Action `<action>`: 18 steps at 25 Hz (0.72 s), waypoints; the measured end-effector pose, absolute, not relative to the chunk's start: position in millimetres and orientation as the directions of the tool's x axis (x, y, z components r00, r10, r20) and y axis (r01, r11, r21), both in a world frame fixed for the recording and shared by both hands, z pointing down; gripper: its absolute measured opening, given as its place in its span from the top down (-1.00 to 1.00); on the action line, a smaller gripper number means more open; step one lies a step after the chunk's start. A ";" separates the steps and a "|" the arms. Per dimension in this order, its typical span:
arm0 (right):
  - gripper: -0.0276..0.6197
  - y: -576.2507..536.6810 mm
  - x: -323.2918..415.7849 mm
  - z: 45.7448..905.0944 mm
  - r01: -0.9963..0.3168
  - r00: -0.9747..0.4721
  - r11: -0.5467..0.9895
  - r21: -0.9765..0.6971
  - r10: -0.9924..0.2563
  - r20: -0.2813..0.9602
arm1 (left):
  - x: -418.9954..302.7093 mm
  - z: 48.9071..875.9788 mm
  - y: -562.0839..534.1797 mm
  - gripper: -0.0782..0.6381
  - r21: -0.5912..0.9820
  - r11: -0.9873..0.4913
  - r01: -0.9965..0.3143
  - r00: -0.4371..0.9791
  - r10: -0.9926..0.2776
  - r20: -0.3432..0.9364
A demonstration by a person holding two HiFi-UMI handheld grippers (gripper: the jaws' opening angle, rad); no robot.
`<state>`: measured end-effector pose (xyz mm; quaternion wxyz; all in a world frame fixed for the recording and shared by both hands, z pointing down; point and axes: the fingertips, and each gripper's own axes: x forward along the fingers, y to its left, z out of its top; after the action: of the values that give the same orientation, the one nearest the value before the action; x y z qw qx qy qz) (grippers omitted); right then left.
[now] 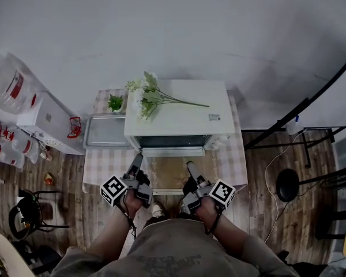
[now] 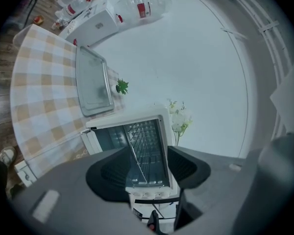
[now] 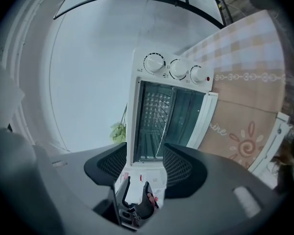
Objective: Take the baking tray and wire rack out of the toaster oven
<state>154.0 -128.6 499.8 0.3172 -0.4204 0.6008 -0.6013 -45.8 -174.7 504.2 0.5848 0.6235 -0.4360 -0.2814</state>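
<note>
A white toaster oven (image 1: 176, 114) stands on a checked tablecloth with its door (image 1: 173, 152) folded down toward me. In its cavity sits the wire rack (image 2: 144, 146) (image 3: 157, 119). A grey baking tray (image 1: 106, 131) (image 2: 93, 82) lies flat on the table just left of the oven. My left gripper (image 1: 137, 157) (image 2: 147, 170) and right gripper (image 1: 190, 166) (image 3: 144, 166) hover side by side in front of the open door, short of it. Both point into the cavity, open, with nothing between their jaws.
Artificial flowers (image 1: 147, 97) lie on the oven's top, and a small potted plant (image 1: 115, 103) stands behind the tray. A brown sun-print mat (image 3: 240, 131) lies under the door. A white box (image 1: 46, 117) and water bottles sit left of the table, a black stool (image 1: 288, 183) to its right.
</note>
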 end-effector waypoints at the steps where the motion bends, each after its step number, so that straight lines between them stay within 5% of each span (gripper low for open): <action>1: 0.12 -128.9 155.1 500.1 -0.123 -0.443 -0.077 -0.989 -0.888 0.124 | -46.1 503.7 -176.5 0.10 0.974 0.062 -0.218 0.458 -0.875 0.159; 18: 0.23 -196.3 221.7 545.3 -0.119 -0.265 -0.139 -0.983 -0.950 0.166 | -36.7 538.9 -239.7 0.23 0.967 0.083 -0.239 0.367 -0.914 0.170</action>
<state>221.7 -196.3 545.3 0.3605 -0.4871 0.5483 -0.5763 -36.7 -239.7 538.9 0.5620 0.6065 -0.4753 -0.3006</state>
